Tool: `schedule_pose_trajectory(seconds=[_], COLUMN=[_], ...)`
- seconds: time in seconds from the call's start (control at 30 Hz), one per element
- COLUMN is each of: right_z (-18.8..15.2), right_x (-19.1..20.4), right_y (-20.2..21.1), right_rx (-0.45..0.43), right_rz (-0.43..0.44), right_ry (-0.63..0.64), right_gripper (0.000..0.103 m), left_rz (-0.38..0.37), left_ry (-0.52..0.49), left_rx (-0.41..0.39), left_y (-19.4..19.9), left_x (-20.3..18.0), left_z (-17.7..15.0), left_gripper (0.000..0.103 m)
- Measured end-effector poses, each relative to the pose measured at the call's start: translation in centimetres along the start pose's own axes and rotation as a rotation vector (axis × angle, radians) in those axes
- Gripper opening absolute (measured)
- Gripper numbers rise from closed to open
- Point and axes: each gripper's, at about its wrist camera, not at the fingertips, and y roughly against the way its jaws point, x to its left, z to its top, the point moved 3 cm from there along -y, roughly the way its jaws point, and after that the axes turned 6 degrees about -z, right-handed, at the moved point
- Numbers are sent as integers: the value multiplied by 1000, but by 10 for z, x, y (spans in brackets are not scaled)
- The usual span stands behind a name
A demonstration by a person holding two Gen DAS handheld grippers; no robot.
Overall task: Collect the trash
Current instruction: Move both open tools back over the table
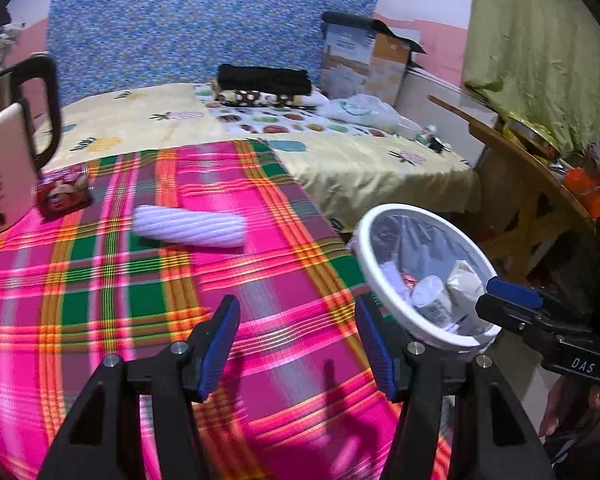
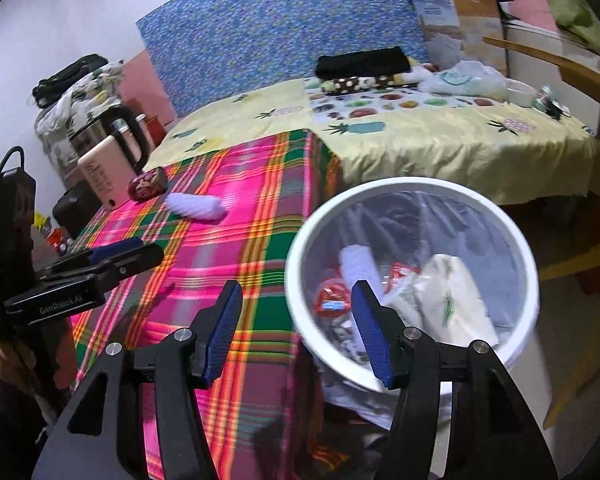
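Pink-green plaid tabletop (image 1: 100, 280) w/ ribbed white plastic bottle (image 1: 190, 226), yellow bed (image 1: 380, 164) far; both hand-held grippers spread, empty: left hand-held gripper (image 1: 296, 344), right hand-held gripper (image 2: 296, 332); motion-blurred.

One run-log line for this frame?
left gripper: open, empty | right gripper: open, empty, by bin | white wrapper, red packet: on table

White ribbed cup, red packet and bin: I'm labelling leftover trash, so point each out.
white ribbed cup (image 1: 190, 227): left wrist view, middle of its ribbed side.
red packet (image 1: 63, 195): left wrist view, its printed face.
bin (image 2: 530, 256): right wrist view, white rim.
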Motion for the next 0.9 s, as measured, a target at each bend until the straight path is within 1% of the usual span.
schedule_pose_trajectory(seconds=[0.2,0.47,0.6,0.9], right_z=[2,10,15,31], right_x=[29,71,89,118], right_y=[3,2,-6,-24], right_rx=[-1,-2,17,29], right_rz=[33,61,89,105], right_ry=[56,174,217,307], right_gripper=[58,58,58,58], left_rz=[54,114,135,179], left_ry=[17,49,58,65], left_rx=[-19,-39,-44,-40], left_y=[22,47,56,63], left_x=[21,52,65,100], left_z=[-7,-13,-13,-9], left_gripper=[62,62,62,62])
